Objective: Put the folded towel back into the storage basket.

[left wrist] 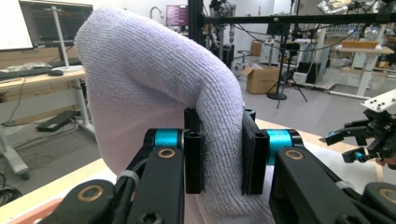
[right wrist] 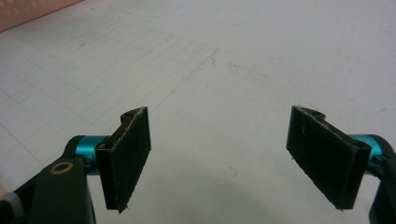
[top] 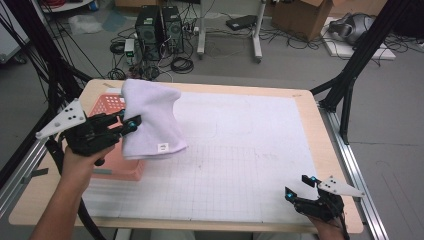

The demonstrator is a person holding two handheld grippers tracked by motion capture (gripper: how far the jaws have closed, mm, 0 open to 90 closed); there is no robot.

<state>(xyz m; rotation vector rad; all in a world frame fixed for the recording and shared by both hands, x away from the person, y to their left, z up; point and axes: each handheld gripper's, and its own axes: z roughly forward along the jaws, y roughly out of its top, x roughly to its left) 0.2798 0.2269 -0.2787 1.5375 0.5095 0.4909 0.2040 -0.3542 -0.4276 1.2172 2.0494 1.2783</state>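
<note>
A pale lilac towel (top: 152, 120) hangs in the air over the left side of the table, above a pink basket (top: 116, 165). My left gripper (top: 131, 123) is shut on the towel's left edge; in the left gripper view the towel (left wrist: 154, 88) is pinched between the two black jaws of the left gripper (left wrist: 219, 154) and rises above them. A small white label shows near the towel's lower hem. My right gripper (top: 300, 187) rests low at the table's front right corner, open, and in its own view the right gripper (right wrist: 219, 158) has nothing between its jaws.
A white gridded mat (top: 240, 150) covers most of the wooden table (top: 307, 107). Black frame legs stand at both sides. Computer towers, cables and cardboard boxes lie on the floor beyond the table's far edge.
</note>
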